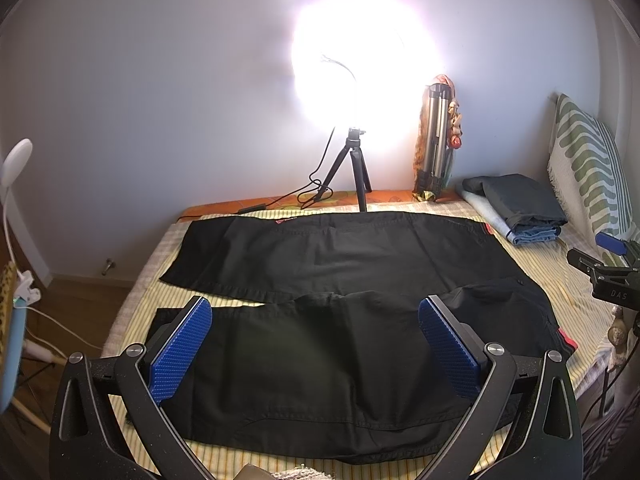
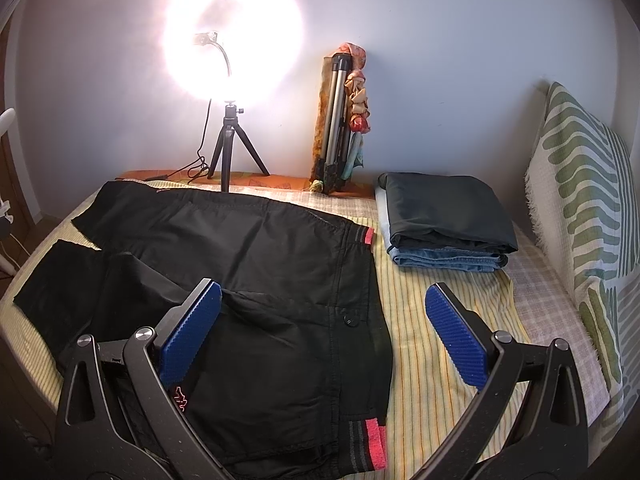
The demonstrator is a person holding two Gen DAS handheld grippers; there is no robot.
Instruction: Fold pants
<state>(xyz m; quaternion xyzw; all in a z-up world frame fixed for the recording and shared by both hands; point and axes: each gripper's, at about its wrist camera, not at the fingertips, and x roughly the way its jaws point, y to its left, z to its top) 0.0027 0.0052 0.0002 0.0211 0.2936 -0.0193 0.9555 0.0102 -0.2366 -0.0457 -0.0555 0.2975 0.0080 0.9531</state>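
Left gripper (image 1: pixel 315 344): blue pads spread wide, nothing between them, hovering above the near leg of the black pants (image 1: pixel 320 272). Right gripper (image 2: pixel 323 332): likewise released and empty, left pad over the seat of the pants (image 2: pixel 224 264), right pad over bare striped bedsheet (image 2: pixel 432 360).

Directly under and ahead of the left claw: near leg lying crosswise, its hem off to the left; beyond it, a sliver of sheet, then the far leg, also flat and running left to right. Just left of centre between the right claw's pads: the waistband (image 2: pixel 372 364), with a button and red trim at both ends, and a small red logo beside the left pad.

Further out, ahead and right of the right claw: a stack of folded clothes (image 2: pixel 444 220), dark piece on top of denim, clear of the pants. Farther right: a green-patterned cushion (image 2: pixel 580 208). Straight ahead at the wall: a ring light (image 2: pixel 232 36) on a small tripod, a folded tripod leaning beside it.

Step in hand, judged from the layout: opening fold not yet begun; pants spread open, legs apart, nothing gripped.

Next move probably calls for pinching one leg at hem and waistband corner, one claw each, then carrying it across onto the other leg. Worth pinching both fabric layers and keeping the cloth taut to avoid creases.
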